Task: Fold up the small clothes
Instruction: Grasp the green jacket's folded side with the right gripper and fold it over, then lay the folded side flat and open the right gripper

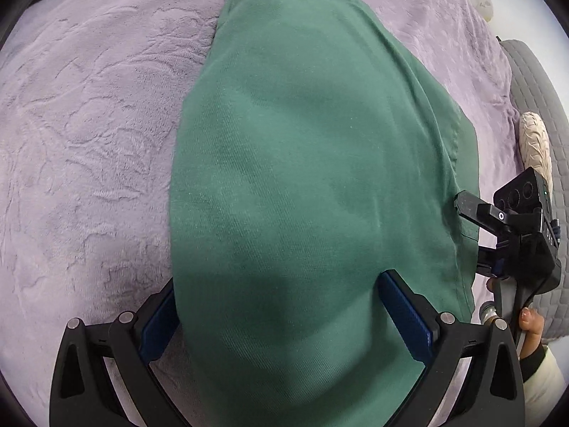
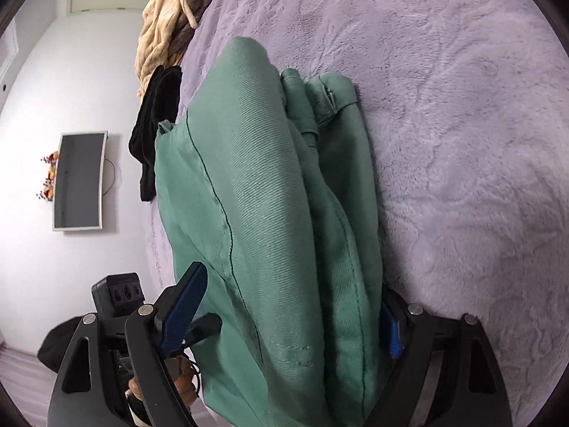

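Observation:
A green garment (image 1: 313, 163) lies folded lengthwise on a lilac plush bedspread (image 1: 89, 124). My left gripper (image 1: 279, 284) points steeply down at its near end. Its blue pads (image 1: 405, 316) stand wide apart with the cloth bulging between them, and the left pad is partly covered. My right gripper (image 2: 293, 284) straddles the stacked green layers (image 2: 270, 192) from the garment's side edge. Its jaws are wide, with one blue pad (image 2: 185, 306) clear of the cloth and the other half hidden behind it. From the left wrist view, the right gripper (image 1: 469, 235) sits at the garment's right edge.
A heap of beige knitwear (image 2: 160, 35) and a black garment (image 2: 156, 131) lie at the bed's edge. A dark screen (image 2: 80, 181) hangs on the white wall. A grey quilted cover (image 1: 533, 106) and a beige knit item (image 1: 535, 146) lie at the right. A hand (image 1: 530, 323) holds the right tool.

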Tool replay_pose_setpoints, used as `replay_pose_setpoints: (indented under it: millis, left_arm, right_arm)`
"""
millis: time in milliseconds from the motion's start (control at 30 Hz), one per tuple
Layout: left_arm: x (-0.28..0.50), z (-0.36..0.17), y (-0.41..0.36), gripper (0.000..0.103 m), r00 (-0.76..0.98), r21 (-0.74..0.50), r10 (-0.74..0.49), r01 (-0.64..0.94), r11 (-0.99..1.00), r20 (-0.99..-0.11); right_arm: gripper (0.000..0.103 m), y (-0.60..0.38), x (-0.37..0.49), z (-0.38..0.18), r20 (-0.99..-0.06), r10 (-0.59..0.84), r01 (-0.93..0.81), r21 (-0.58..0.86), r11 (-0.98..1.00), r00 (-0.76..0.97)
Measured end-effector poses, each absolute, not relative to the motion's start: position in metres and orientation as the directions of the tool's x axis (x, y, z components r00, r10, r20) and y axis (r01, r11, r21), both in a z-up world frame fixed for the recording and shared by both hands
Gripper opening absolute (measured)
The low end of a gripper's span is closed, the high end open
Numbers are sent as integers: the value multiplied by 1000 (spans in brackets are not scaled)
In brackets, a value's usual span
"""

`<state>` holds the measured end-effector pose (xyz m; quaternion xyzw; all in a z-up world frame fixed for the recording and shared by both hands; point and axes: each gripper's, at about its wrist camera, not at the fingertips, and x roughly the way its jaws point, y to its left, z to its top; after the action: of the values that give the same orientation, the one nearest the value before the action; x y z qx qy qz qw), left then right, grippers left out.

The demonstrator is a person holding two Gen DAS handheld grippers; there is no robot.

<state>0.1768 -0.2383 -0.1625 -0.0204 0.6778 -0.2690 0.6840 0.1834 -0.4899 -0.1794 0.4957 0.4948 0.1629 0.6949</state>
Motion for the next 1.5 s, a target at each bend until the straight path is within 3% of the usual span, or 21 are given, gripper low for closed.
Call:
replay_pose_setpoints:
  millis: [33,100,200,267,367,567,867,1067,1133,1200,1300,1400,1500]
  left_arm:
    - [176,-160,-239,98,-55,-389,-396,348,853,-917]
    - [172,-152,-241,85,-34,-378,-394,363,852,-919]
    - [168,-139,-238,67,-15,-381,-406,377,844,-914]
    - [168,-131,-237,58,-11,-394,-422,382,836,-907]
    - [164,-112,-232,53,5,-400,-439,404,823,-898]
    - [151,-74,-207,53,41,-406,-468,434,804,-883]
    - [122,-43,-94,53,36,-400,-458,430,809,-888]
    - [98,-50,-2,53,1,-363,-402,427,828,-916]
    - [89,-63,23,53,-5,-321,-355,436,841,-935]
    - [84,-81,45,53,-34,-273,-287,431,860,-957]
    - [82,-74,71,53,-45,-329,-341,409,851,-939]
    - [87,-50,78,53,31,-300,-353,460,835,-935]
    - [107,-40,76,53,95,-272,-354,469,840,-931]
  right_arm:
    - [83,-491,182,-179,-527,713,275,850,450,463]
    - [46,-491,178,-179,-543,701,292,840,458,462]
    - [29,-491,171,-175,-497,715,277,868,412,492]
    - [26,-488,166,-167,-447,732,254,894,368,514]
    - [26,-481,162,-150,-389,752,209,921,328,533]
    - [26,-454,144,-115,-360,761,159,931,328,540]
    - [26,-362,102,-95,-333,787,132,941,311,520]
    - [27,-278,73,-113,-339,802,178,941,289,492]
    - [29,-257,65,-126,-381,797,221,924,312,468]
    - [30,-241,63,-138,-485,766,298,872,389,422]
    - [40,-244,54,-128,-616,666,351,787,507,420]
    - [42,-261,42,-104,-681,562,365,730,578,470]
    - [42,-269,42,-87,-685,522,348,718,603,508]
